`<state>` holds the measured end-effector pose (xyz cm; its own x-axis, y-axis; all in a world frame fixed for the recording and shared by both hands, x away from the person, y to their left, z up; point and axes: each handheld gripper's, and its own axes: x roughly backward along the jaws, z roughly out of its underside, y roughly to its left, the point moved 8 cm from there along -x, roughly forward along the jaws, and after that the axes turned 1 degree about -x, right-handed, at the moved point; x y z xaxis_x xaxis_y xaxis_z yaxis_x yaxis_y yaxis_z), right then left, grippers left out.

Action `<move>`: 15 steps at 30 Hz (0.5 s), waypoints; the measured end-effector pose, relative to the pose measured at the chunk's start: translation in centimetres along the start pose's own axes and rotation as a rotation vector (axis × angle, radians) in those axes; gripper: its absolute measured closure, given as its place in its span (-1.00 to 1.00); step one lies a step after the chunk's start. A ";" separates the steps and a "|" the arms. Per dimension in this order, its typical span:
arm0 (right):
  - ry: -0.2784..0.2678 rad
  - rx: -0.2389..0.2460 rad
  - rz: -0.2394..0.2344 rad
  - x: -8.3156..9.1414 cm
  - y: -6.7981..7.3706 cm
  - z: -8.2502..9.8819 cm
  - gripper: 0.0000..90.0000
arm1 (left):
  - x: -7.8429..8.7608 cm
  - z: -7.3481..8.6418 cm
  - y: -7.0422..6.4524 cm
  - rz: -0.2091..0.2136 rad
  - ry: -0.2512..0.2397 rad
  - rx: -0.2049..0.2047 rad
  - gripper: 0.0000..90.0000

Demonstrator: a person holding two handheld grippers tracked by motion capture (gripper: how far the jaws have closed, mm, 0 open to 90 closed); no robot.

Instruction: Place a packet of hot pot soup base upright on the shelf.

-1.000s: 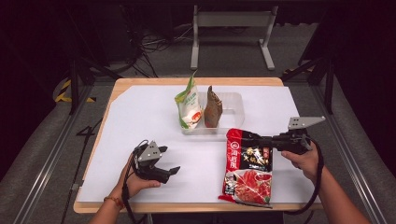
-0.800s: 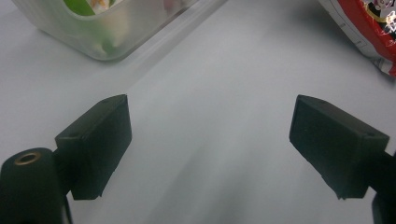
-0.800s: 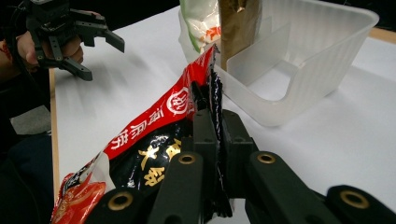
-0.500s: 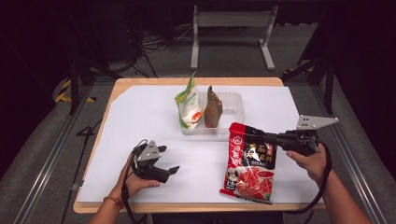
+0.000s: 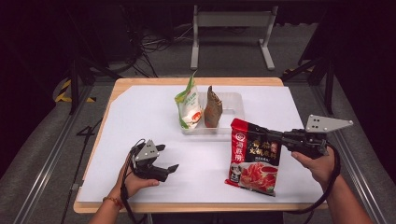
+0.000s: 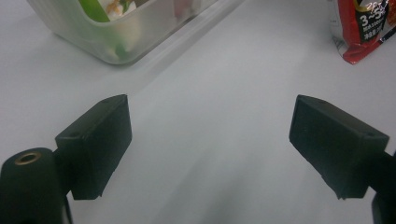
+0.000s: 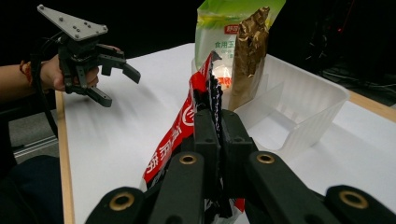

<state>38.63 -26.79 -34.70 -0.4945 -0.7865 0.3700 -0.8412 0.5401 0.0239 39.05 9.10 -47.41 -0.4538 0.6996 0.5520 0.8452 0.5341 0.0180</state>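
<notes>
My right gripper [image 5: 260,132] is shut on the top edge of a red and black food pouch [image 5: 252,159], which hangs tilted with its lower edge at the white table cover. In the right gripper view the jaws [image 7: 215,127] pinch that pouch [image 7: 179,136] edge-on. A clear plastic tray [image 5: 232,105] behind it holds a green and white bag [image 5: 188,105] and a brown packet [image 5: 213,108], both upright. At the front left, my left gripper [image 5: 168,157] rests in the hand, open, with nothing between its pads [image 6: 95,140].
White paper [image 5: 140,116] covers the wooden table [image 5: 116,84]. The tray's corner [image 6: 88,39] lies ahead and left of the left gripper's jaws, and the pouch's corner [image 6: 362,28] far right. A metal stand [image 5: 231,32] is on the floor beyond.
My right gripper has risen and drawn slightly right with the pouch, lifting its top edge so the pouch hangs steeper. The left hand has stayed still.
</notes>
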 end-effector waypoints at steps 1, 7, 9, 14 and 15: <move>0.000 0.000 0.000 0.0 0.0 0.0 0.94 | 0.0 0.0 0.0 0.000 0.000 0.000 -0.69; -0.008 0.028 0.046 0.2 0.2 -0.6 0.94 | 0.0 0.0 0.0 0.000 -0.002 0.001 -0.69; -0.010 0.027 0.046 0.3 0.2 -0.6 0.94 | 0.0 0.0 0.0 -0.001 -0.001 0.002 -0.69; -0.015 0.029 0.076 0.4 0.1 -0.9 0.94 | 0.1 0.0 0.2 -0.004 -0.006 0.006 -0.69; -0.015 0.029 0.076 0.4 0.1 -0.9 0.94 | 0.1 0.0 0.2 -0.003 -0.006 0.008 -0.69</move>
<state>38.51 -26.76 -33.70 -0.5600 -0.7484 0.3554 -0.8072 0.5895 -0.0306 39.15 9.24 -47.33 -0.4584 0.7006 0.5469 0.8416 0.5400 0.0136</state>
